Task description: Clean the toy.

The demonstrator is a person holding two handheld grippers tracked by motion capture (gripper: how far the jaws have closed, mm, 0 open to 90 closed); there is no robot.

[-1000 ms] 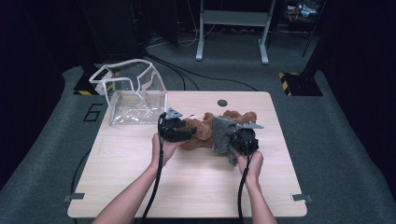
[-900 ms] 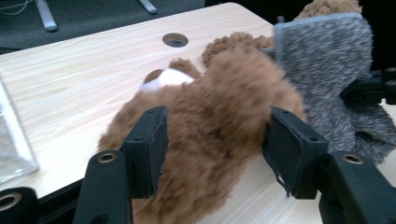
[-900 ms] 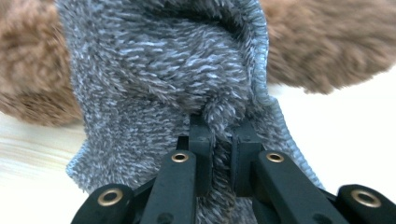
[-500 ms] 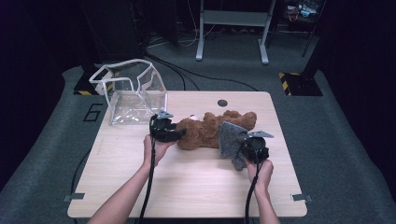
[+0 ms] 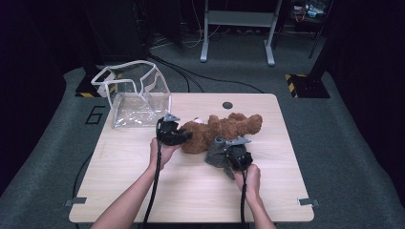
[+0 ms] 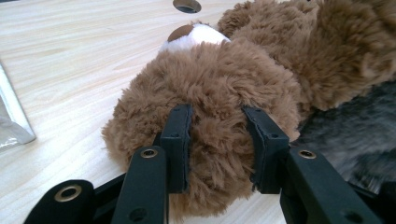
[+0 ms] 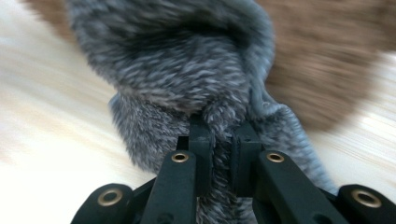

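Wooden table (image 5: 143, 162) | left gripper (image 6: 219, 140) closing on soft teddy bear (image 6: 219, 88) head, pads sinking in | right gripper (image 7: 219, 149) clamps limp grey fur garment (image 7: 187, 79) | you grip deep; plush squashes.

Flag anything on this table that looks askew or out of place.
The clear plastic bag at the table's far left corner sags, its rim crumpled. The teddy bear lies flat on its back. Nothing looks spilled or damaged.
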